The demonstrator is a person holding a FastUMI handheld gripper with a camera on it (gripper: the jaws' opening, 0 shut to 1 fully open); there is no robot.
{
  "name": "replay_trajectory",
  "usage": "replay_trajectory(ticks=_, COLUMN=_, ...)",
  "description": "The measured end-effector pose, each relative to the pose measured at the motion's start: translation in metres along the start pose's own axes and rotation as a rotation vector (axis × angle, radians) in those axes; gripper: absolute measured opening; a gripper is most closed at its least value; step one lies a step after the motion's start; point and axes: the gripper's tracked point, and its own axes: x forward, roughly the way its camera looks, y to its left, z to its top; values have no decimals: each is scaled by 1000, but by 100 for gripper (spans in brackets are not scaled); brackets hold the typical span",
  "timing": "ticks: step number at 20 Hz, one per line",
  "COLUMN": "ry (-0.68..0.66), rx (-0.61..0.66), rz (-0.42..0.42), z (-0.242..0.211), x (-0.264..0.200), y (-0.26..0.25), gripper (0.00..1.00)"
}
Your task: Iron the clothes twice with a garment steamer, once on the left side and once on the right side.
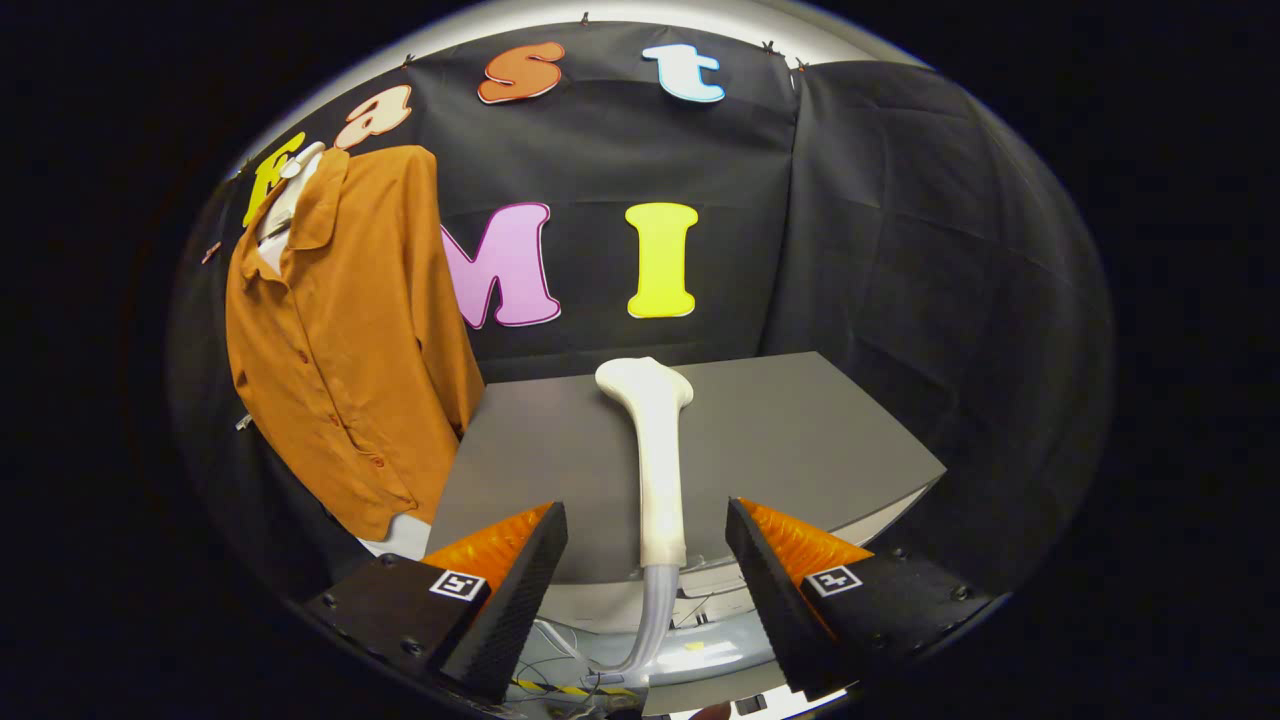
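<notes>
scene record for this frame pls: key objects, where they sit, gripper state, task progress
steamer: white steamer lies on the grey table, head pointing away, handle end between the fingers
hose: grey hose runs down from the handle past the table's near edge
shirt: orange shirt hangs buttoned on a hanger, left of the table against the wall
gripper: gripper open, fingers either side of the handle, not touching it
progress: steamer not yet picked up
</notes>
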Motion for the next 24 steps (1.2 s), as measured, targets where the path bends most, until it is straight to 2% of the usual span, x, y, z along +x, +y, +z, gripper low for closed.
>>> replay_trajectory(ticks=5, ry=87, rx=-8, rz=24, z=-15, x=52, y=-2, gripper=97)
replay_trajectory(ticks=6, ry=102, rx=-7, rz=22, z=-18, x=59, y=-3, gripper=84)
replay_trajectory(ticks=8, ry=139, rx=-16, rz=14, z=-28, x=68, y=-6, gripper=76)
replay_trajectory(ticks=9, ry=157, rx=-17, rz=5, z=-33, x=73, y=-10, gripper=76)
replay_trajectory(ticks=10, ry=180, rx=-15, rz=-7, z=-37, x=73, y=-13, gripper=65)
replay_trajectory(ticks=12, ry=246, rx=-3, rz=0, z=-53, x=77, y=-13, gripper=50)
replay_trajectory(ticks=13, ry=211, rx=-7, rz=11, z=-45, x=79, y=-10, gripper=51)
replay_trajectory(ticks=16, ry=150, rx=-29, rz=31, z=-44, x=79, y=-10, gripper=33)
replay_trajectory(ticks=17, ry=134, rx=-15, rz=53, z=-42, x=83, y=-7, gripper=33)
replay_trajectory(ticks=18, ry=121, rx=1, rz=59, z=-41, x=80, y=-7, gripper=27)
replay_trajectory(ticks=24, ry=-30, rx=40, rz=27, z=-11, x=41, y=-11, gripper=27)
